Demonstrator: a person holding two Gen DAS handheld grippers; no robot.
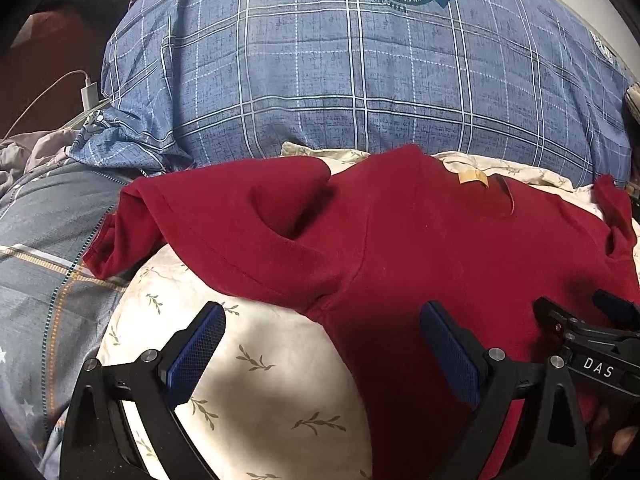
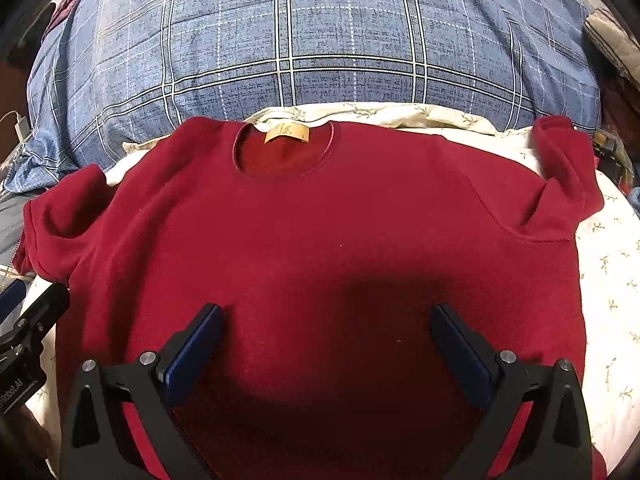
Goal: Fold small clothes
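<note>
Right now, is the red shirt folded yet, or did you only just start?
Only just starting. Done: the red shirt lies spread flat on the cream leafy sheet, neck label showing. In hand: nothing; the left gripper and right gripper are both open above it. Left: every fold. The left sleeve is rumpled, and the right sleeve sticks out.

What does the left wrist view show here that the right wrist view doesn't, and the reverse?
Only the left wrist view: the right claw entering at the right edge, and the left sleeve bunched up close.

Only the right wrist view: the whole round neckline with its tan label facing the camera, and the right sleeve turned upward.

Both: the red sweater spread flat on the leaf-print cloth, the blue plaid pillow behind it, a white charger, and open claws holding nothing.
</note>
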